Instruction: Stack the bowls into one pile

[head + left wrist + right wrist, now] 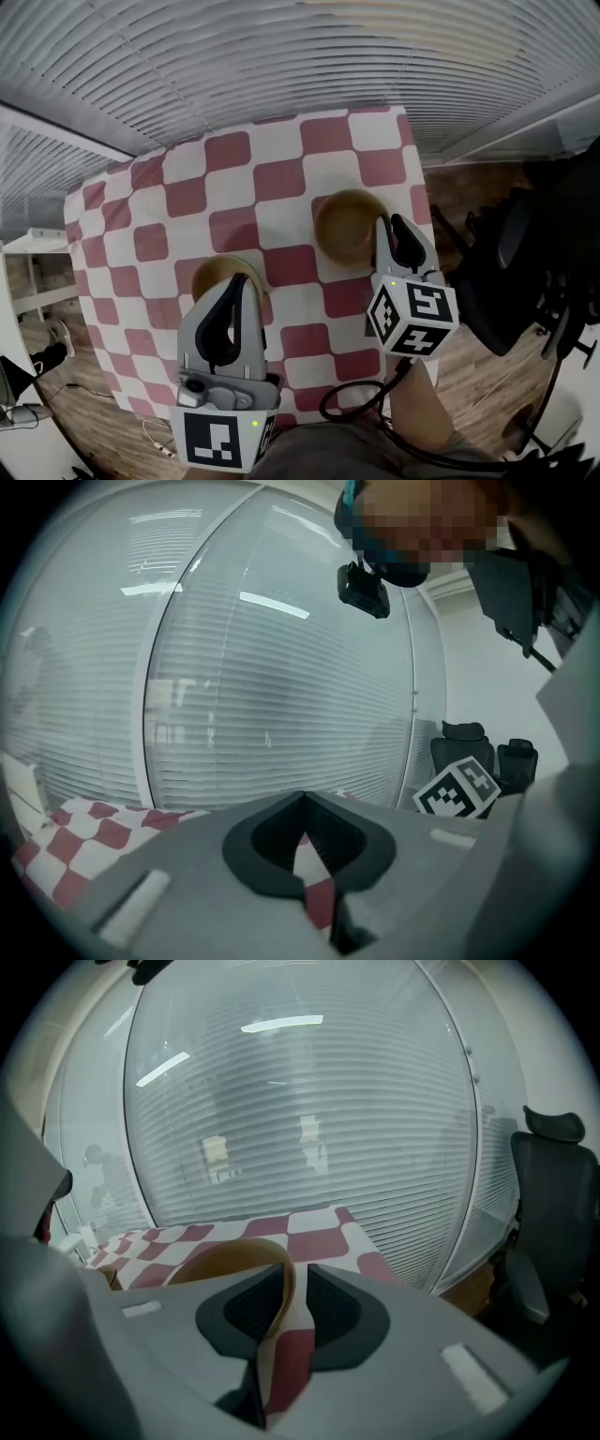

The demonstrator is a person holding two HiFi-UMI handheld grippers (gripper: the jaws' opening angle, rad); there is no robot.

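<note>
Right hand-held gripper (pixel 288 1269): jaws slightly spread, straddling the brown round wooden bowl (pixel 225 1255) rim; probably needing firm closing before lifting.
Left hand-held gripper (pixel 302 799): hovering, jaws pressed together.

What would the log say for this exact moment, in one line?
left gripper: shut, empty, at left bowl | right gripper: open, straddling right bowl rim | bowls: unstacked

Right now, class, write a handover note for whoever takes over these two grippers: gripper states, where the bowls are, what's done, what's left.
Left gripper: jaws shut, empty, by the left bowl.
Right gripper: jaws apart, astride the rim of the right bowl, not clamped.
Both bowls sit apart on the cloth.
Done: nothing stacked.
Left: probably grip the right bowl and set it in the left bowl.
</note>
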